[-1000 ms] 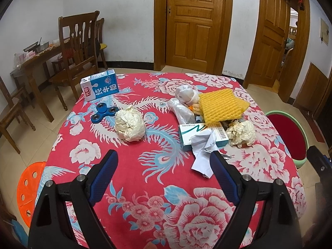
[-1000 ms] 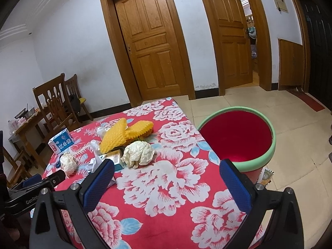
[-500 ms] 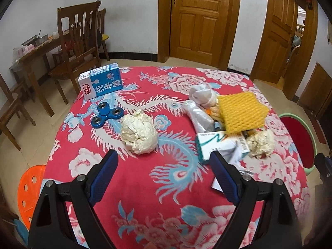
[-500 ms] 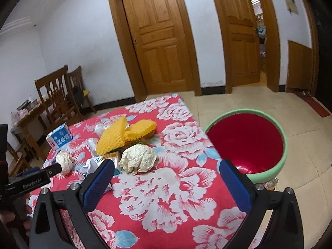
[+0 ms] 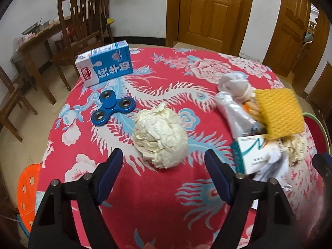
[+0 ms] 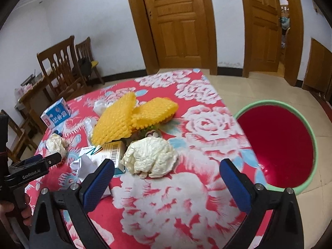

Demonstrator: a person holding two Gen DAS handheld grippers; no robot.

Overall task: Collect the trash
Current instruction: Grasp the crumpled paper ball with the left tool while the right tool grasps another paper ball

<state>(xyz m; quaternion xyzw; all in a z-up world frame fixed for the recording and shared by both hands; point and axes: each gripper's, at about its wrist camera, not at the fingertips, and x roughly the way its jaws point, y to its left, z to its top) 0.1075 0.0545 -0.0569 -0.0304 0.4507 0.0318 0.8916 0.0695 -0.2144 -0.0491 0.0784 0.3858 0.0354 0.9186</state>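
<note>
My left gripper [image 5: 164, 161] is open and empty, just short of a crumpled cream paper ball [image 5: 160, 140] on the red floral table. My right gripper [image 6: 167, 171] is open and empty, just short of a second crumpled paper ball [image 6: 150, 159]. Between the balls lie a teal-and-white carton [image 6: 110, 151], white paper scraps [image 6: 85, 165], yellow foam netting [image 6: 128, 119] and a clear plastic bag [image 5: 234, 112]. A red bin with a green rim [image 6: 280, 143] stands on the floor right of the table.
A blue milk carton [image 5: 104, 66] and a blue fidget spinner [image 5: 113, 108] sit at the table's far left. Wooden chairs [image 5: 83, 31] and a side table stand beyond. An orange stool [image 5: 27, 191] is at the left, wooden doors [image 6: 178, 22] behind.
Both grippers have moved forward over the table. The left one has closed in on the left paper ball, the right one on the right paper ball. Both stay open.
</note>
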